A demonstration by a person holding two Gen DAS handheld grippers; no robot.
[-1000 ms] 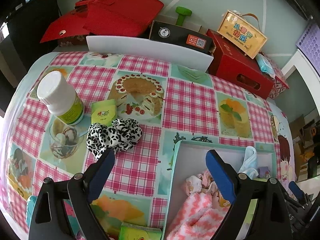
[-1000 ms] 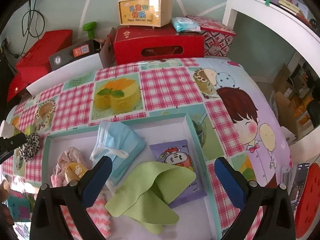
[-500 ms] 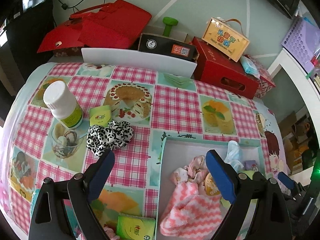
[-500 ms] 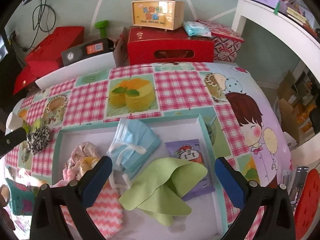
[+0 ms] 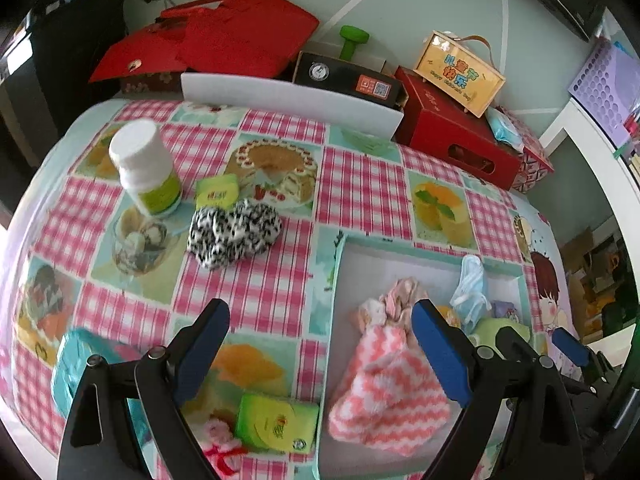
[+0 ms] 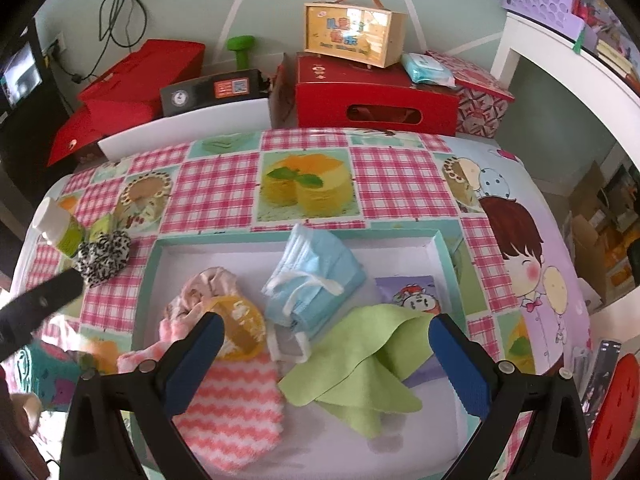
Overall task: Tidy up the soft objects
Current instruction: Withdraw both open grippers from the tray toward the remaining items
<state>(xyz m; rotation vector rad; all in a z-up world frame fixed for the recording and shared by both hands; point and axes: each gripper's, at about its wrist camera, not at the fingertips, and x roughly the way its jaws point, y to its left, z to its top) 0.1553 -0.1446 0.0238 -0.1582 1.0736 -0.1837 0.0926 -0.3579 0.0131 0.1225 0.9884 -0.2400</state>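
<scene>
Both grippers have pulled back and a little up since the earlier frames, so more of the near table edge now shows, while the things on the table lie as they did. On the checked tablecloth (image 5: 360, 192) sits the shallow tray (image 6: 158, 264), and most of the soft things are already in it: a pink and white zigzag cloth (image 6: 236, 396), a green cloth (image 6: 352, 364) folded loosely over itself, a blue face mask (image 6: 320, 276) with its white loops trailing, and a pale pink scrunchie (image 6: 208, 292). By that showing the sorting looks well along. Left outside, well apart from the tray, is the black and white scrunchie (image 5: 234, 232), a puffy ruffled ring lying flat just beside a white bottle (image 5: 144, 168) and a small green packet (image 5: 218, 192); it is likely the next thing to fetch. A teal cloth (image 5: 72, 364) at the near table edge may also be waiting, though it is partly hidden. The left gripper (image 5: 320, 344) hangs over the tray's left wall with jaws wide apart and nothing between them; the right gripper (image 6: 326, 356) hovers over the tray, equally spread and empty
</scene>
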